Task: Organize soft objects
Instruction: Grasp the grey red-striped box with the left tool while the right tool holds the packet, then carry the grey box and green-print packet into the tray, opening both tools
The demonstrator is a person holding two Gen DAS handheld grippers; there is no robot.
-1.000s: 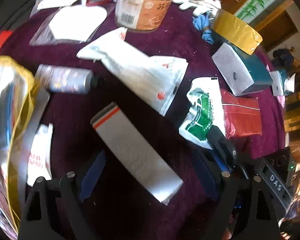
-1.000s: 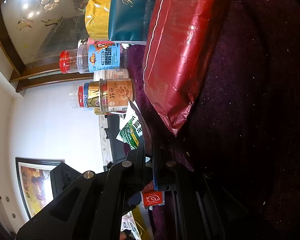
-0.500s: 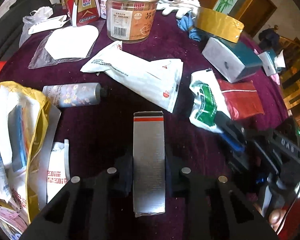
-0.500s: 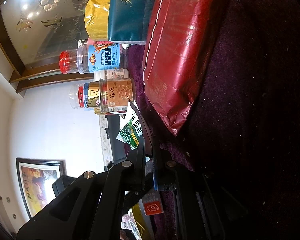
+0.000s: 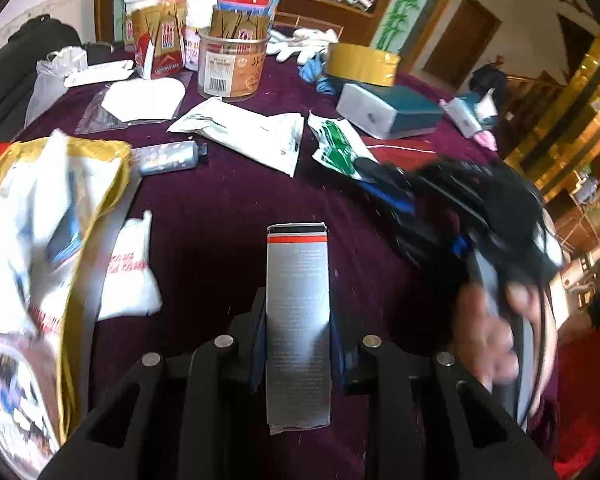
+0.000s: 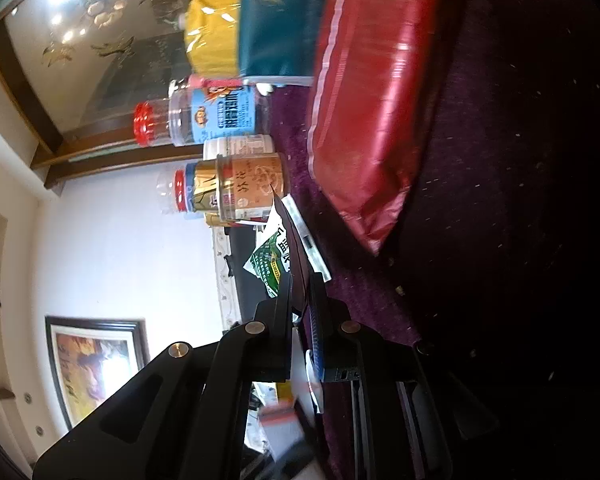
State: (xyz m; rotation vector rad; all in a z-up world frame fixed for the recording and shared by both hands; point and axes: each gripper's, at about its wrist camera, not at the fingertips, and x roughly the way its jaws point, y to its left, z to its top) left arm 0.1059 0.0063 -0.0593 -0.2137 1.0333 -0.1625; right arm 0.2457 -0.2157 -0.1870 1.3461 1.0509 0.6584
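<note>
My left gripper (image 5: 298,322) is shut on a silver box (image 5: 297,264) with a red and black stripe at its far end. It holds the box above the purple tablecloth (image 5: 220,240). In the right wrist view, my right gripper (image 6: 302,284) lies on its side, low over the cloth. A corner of the green and white pouch (image 6: 270,264) sits between its jaws, which are starting to open. The left wrist view shows that pouch (image 5: 336,148) and the blurred right gripper (image 5: 384,184) at mid right, with a hand (image 5: 484,320) behind it. A red pouch (image 6: 376,120) lies just ahead.
A gold and white bag (image 5: 40,220) fills the left side, with a white sachet (image 5: 128,272) beside it. Further back lie a white pouch (image 5: 252,136), a small tube (image 5: 168,156), a clear jar (image 5: 232,68), a teal pack (image 5: 396,112) and a yellow roll (image 5: 364,64).
The left gripper closed on the silver box, which lay slanted on the cloth, and lifted it, tilting up. The right gripper stayed put, and its jaws have parted slightly.
</note>
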